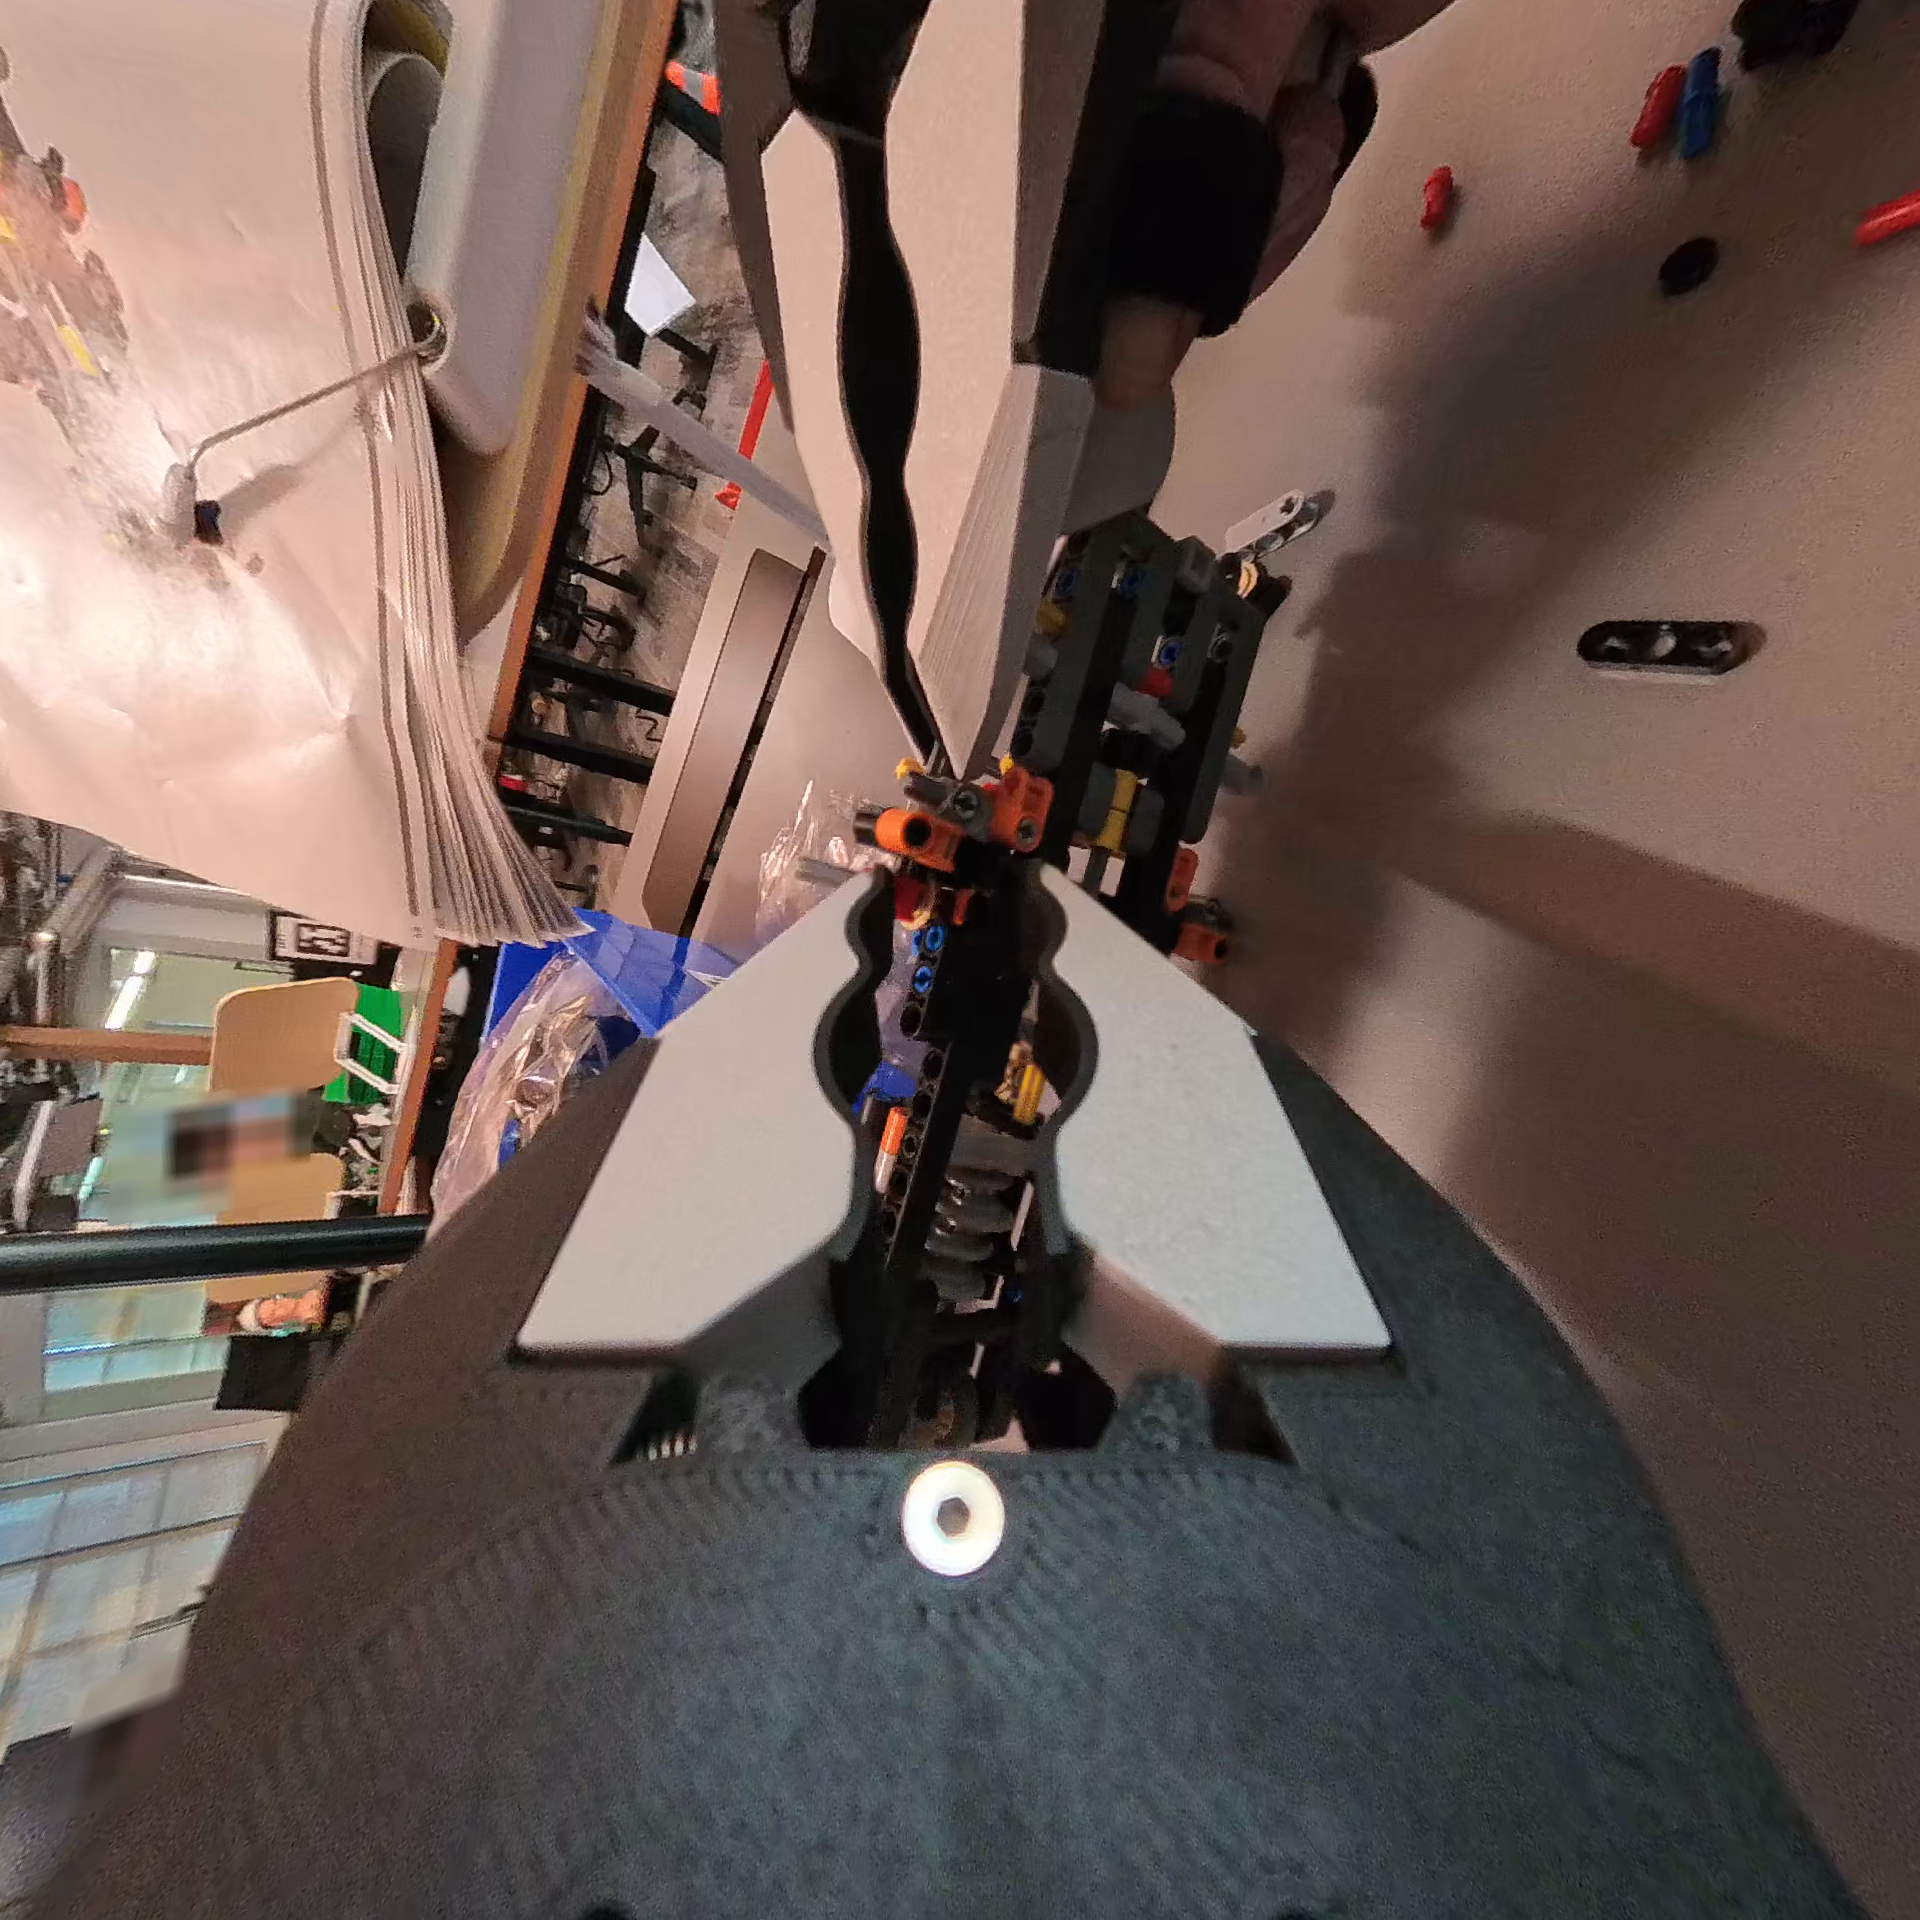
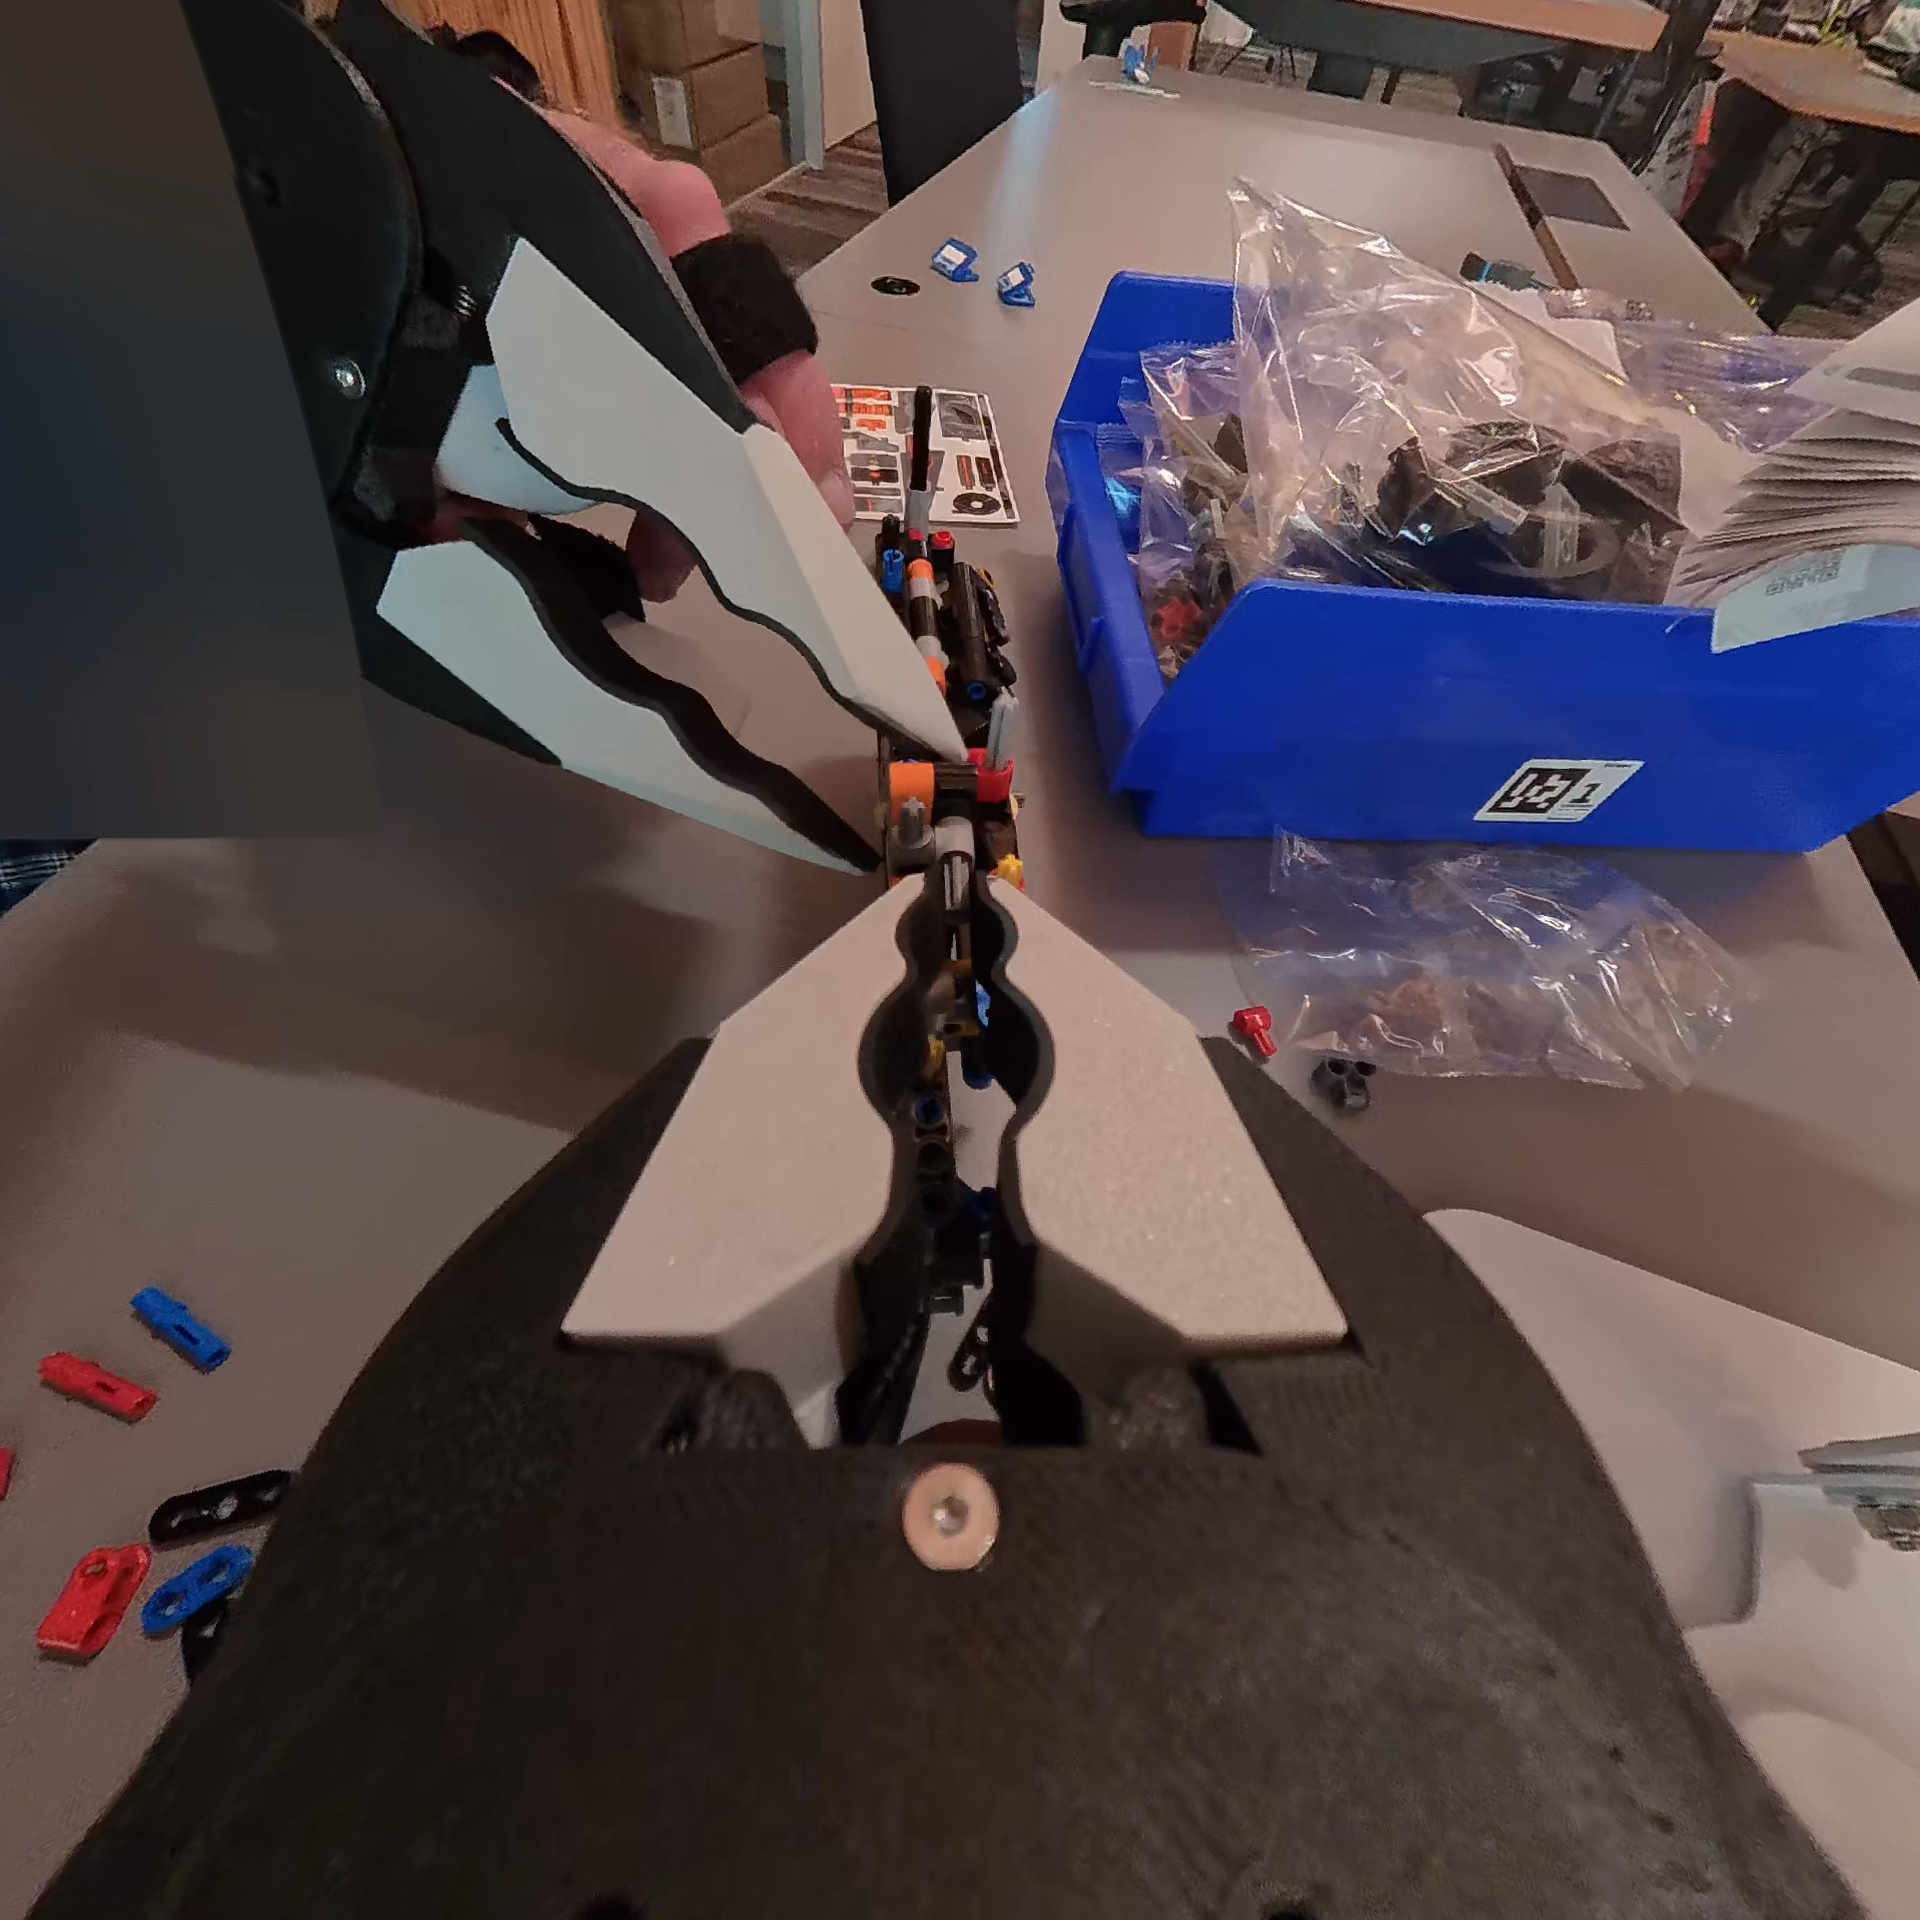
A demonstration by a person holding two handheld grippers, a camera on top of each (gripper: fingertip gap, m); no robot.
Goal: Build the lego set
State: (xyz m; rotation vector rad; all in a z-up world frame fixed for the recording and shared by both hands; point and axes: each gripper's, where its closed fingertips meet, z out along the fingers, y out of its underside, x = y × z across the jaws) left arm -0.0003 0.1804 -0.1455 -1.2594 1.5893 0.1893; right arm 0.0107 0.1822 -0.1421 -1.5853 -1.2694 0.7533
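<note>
Open-plan office: grey desks (image 2: 1299,156), stacked boxes (image 2: 717,104), wooden chair (image 1: 281,1039).

Lego assembly (image 2: 951,665) on the counter (image 2: 1195,187), sticker sheet (image 2: 925,452) behind it, bin (image 2: 1403,707) of bags to its right, loose bag (image 2: 1475,966) before the bin, scattered pieces (image 2: 104,1579) at near left

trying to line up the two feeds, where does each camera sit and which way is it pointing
Left wrist view: sits on the left tool, rolled sideways so the table stands like a wall; looks along its fingers at the lego build; the other tool and a person's finger show.
Right wrist view: sits on the right tool, upright, facing across the table toward the blue bin; the other tool and a hand show.
Shared: the lego build, both tools meeting at it, loose red and blue pieces.
</note>
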